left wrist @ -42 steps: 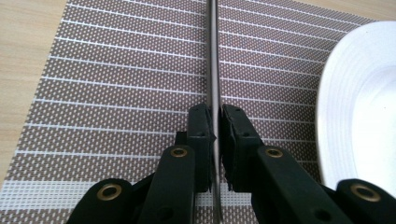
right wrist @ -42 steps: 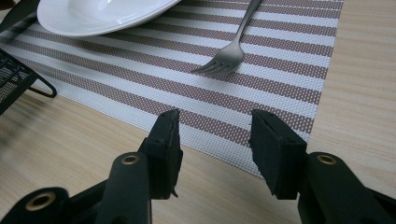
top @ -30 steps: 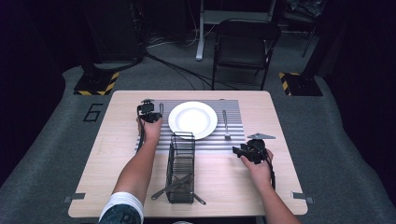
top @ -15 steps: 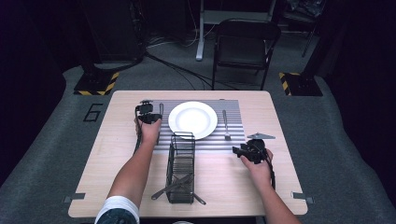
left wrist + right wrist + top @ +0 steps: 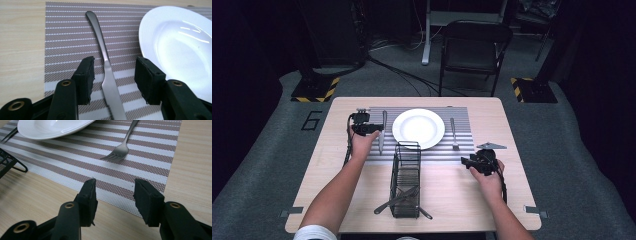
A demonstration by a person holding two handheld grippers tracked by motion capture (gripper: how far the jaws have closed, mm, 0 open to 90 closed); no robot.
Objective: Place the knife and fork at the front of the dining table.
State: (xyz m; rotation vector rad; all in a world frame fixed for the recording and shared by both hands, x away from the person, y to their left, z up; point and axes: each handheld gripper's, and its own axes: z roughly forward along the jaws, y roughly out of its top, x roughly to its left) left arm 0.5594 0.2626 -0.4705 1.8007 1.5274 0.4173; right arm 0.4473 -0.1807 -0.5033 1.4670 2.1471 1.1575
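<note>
Place setting on the mat (image 5: pixel 462 150) at the table's (image 5: pixel 337 200) far edge

Plate (image 5: pixel 418 128) at the mat's middle, knife (image 5: pixel 382 131) left of it, fork (image 5: pixel 453 133) right; the wire basket (image 5: pixel 406 182) stands before the plate, reaching toward the near edge.

Wooden table (image 5: pixel 337 165) carries striped placemat (image 5: pixel 462 150), wire basket (image 5: pixel 406 180).

One round white ceramic plate (image 5: pixel 418 128) sits mid-frame in the high view on one grey-and-white striped woven placemat (image 5: pixel 462 150). Beside it lie one matte steel knife (image 5: pixel 382 131) at left and one matte steel fork (image 5: pixel 453 133) at right. Below stands one black wire cutlery basket (image 5: pixel 406 176); the pieces inside cannot be counted. One black folding chair (image 5: pixel 474 50) stands at upper centre.
</note>
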